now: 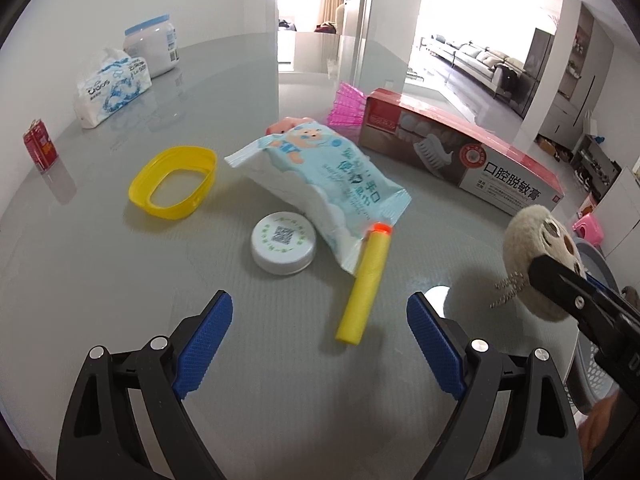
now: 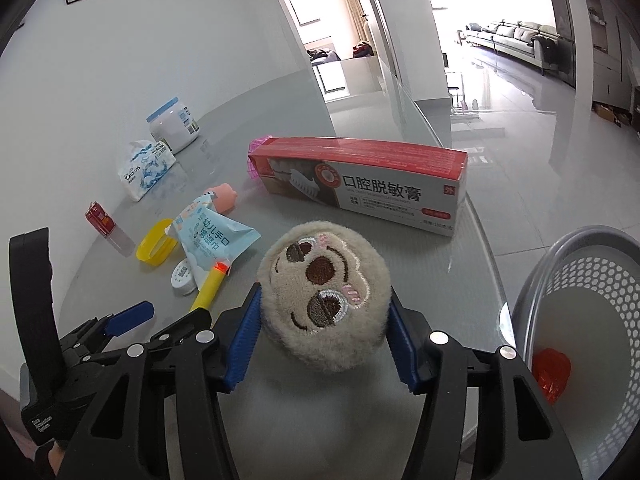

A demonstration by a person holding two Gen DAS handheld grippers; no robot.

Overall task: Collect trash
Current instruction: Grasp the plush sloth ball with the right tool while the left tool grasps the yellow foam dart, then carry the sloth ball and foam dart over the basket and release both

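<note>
My right gripper is shut on a round beige plush toy with an embroidered face, held above the table near its right edge; the same plush toy shows at the right of the left wrist view. My left gripper stands open over the grey table, nothing between its blue pads. Just ahead of it lie a yellow foam dart with an orange tip, a white round lid and a light blue wet-wipe packet. A grey perforated basket sits low at the right with a red scrap inside.
A yellow plastic ring, a red toothpaste box, a pink comb-like piece, a tissue pack, a white jar and a small red carton lie on the table. A wall runs behind; open floor lies right.
</note>
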